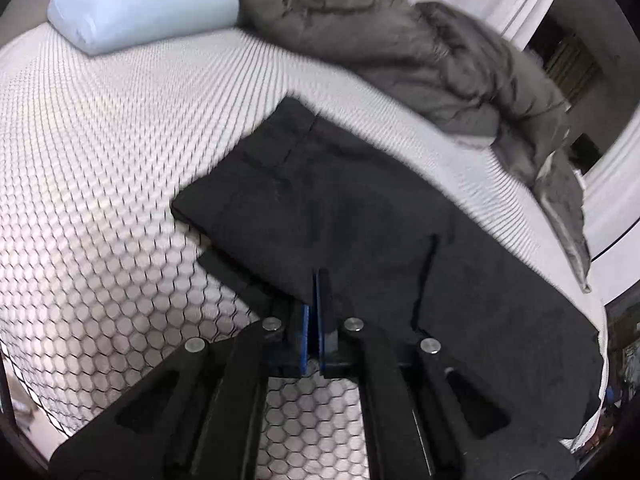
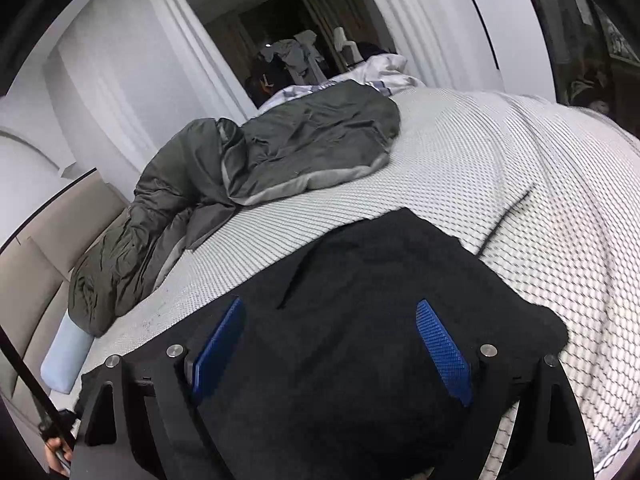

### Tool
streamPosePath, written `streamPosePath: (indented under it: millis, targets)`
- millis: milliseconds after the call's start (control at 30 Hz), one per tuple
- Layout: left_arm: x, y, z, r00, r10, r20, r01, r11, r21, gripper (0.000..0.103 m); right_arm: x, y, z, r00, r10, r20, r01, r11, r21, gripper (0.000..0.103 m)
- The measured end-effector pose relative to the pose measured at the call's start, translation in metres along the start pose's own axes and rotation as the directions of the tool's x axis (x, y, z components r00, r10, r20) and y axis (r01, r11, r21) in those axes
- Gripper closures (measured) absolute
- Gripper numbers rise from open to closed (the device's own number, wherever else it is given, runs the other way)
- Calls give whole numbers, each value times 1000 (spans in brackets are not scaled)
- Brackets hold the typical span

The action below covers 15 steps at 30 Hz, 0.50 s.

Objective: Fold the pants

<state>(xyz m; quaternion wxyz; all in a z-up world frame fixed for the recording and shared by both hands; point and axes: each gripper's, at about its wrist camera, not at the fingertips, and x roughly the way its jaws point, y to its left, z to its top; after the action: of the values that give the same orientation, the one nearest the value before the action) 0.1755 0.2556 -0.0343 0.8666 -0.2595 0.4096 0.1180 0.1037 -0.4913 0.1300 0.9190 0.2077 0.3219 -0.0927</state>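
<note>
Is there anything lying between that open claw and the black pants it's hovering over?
Nothing visible. The right tool is open directly over the black pants, only air between. The grey blanket and blue pillow lie off to the side on the bed.

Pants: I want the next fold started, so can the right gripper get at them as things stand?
Probably yes. The right gripper is open right over the pants, and nothing lies between them.

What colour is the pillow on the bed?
Light blue. The pillow shows best in the left wrist view, lying at the far end of the bed.
</note>
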Motion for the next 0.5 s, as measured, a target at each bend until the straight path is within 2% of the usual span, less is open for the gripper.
streamPosePath:
  millis: [33,100,167,200,267,300,333,400,500]
  targets:
    - [-3,0,-5,1000,8,10,-8,1000,2,102,-2,-4,0,1000,-5,0,5,1000,9,14]
    - [-14,-7,-10,998,42,38,-43,999,18,85,-9,-17,-3,1000,-28,1,28,999,37,14]
    - [-33,-19,-18,996,40,86,-44,998,42,28,-20,-33,-7,998,-57,6,56,996,66,14]
    - [-47,-26,-24,992,28,123,-35,998,58,18,-24,-40,-9,998,-68,9,68,995,80,14]
    - [-67,-49,-33,982,-8,190,-15,993,120,13,-31,-58,-13,995,-102,-6,102,988,118,14]
    - [-71,-62,-37,981,-27,191,-3,987,160,10,-33,-67,-15,993,-119,-20,120,983,142,14]
    - [-76,-74,-41,981,-51,186,14,981,192,4,-34,-76,-17,991,-127,-36,131,977,166,14]
    - [-76,-105,-50,977,-121,178,74,966,248,1,-30,-96,-21,992,-107,-65,119,964,237,14]
    - [-60,-157,-64,975,-194,106,150,933,327,1,-16,-114,-25,996,-21,-91,50,941,334,18]
